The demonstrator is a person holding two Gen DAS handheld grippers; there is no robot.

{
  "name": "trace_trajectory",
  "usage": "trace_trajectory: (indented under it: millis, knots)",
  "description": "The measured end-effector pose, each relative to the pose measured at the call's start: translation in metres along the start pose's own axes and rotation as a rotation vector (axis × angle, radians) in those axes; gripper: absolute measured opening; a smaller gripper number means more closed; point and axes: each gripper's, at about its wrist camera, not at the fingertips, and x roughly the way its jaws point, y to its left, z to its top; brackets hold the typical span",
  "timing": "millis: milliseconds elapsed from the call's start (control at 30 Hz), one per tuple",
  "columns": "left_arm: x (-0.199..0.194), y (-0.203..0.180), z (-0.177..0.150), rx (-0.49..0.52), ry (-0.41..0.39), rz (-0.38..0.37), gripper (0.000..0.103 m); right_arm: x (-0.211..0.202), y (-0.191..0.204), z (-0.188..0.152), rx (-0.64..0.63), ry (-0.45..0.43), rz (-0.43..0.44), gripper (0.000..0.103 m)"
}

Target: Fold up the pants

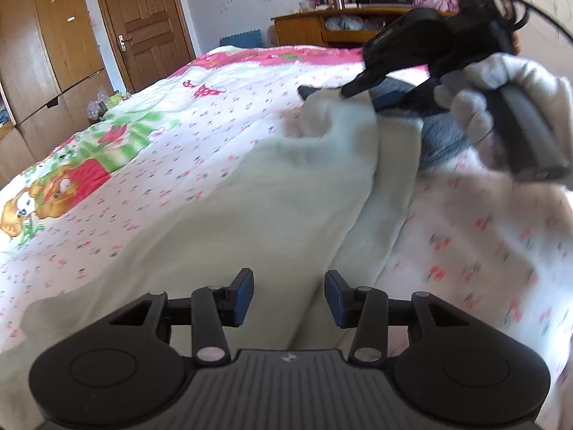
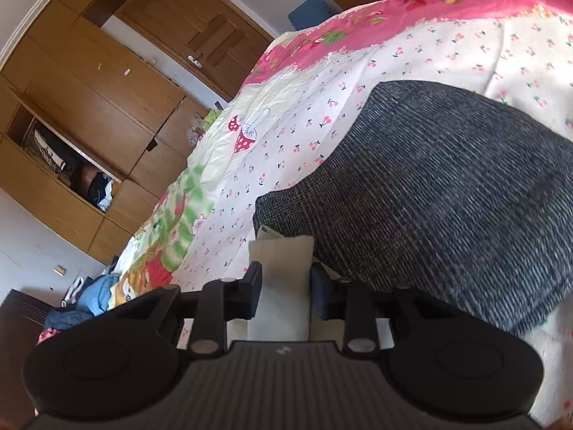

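Cream-white pants (image 1: 268,197) lie lengthwise on the flowered bedsheet (image 1: 179,125). My left gripper (image 1: 289,297) hovers open just above their near part, with nothing pinched. At the pants' far end a white-gloved hand (image 1: 519,86) holds my right gripper (image 1: 358,98). In the right wrist view, a flat strip of the cream pants (image 2: 283,261) lies between the fingers of the right gripper (image 2: 286,294). The cloth is not bunched there and the jaws stand apart. A dark grey-blue knitted garment (image 2: 447,197) lies beside and partly over that end.
The bedsheet (image 2: 394,61) has a pink border at the far end. Wooden wardrobes (image 1: 35,53) and a door (image 1: 143,18) stand to the left, a desk (image 1: 322,25) beyond the bed. Clothes (image 2: 89,301) are heaped on the floor.
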Motion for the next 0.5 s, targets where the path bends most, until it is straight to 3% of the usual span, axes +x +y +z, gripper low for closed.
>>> trace_trajectory:
  millis: [33,67,233,333,400,467,500]
  knots:
    - [0.003,-0.005,0.003,-0.008,-0.007,0.007,0.058,0.001,0.0,0.002,0.006,0.01,0.004,0.019]
    - [0.005,-0.011,0.005,-0.011,-0.009,0.015,0.058,-0.002,-0.001,0.005,0.015,0.021,0.006,0.005]
    - [0.015,-0.046,0.013,0.033,-0.071,0.061,0.071,-0.027,-0.002,0.018,0.057,0.02,0.06,0.005]
    - [0.027,-0.069,0.017,0.122,-0.099,0.18,0.07,-0.036,-0.002,0.025,0.072,0.034,0.086,0.005]
    - [0.037,-0.072,0.022,0.137,-0.084,0.255,0.057,-0.039,-0.002,0.026,0.079,0.047,0.095,0.005]
    - [0.045,-0.062,0.028,0.091,-0.044,0.261,0.02,-0.041,-0.002,0.026,0.075,0.058,0.095,0.005]
    - [0.046,-0.054,0.031,0.05,-0.027,0.245,0.019,-0.043,-0.003,0.024,0.075,0.056,0.092,0.005]
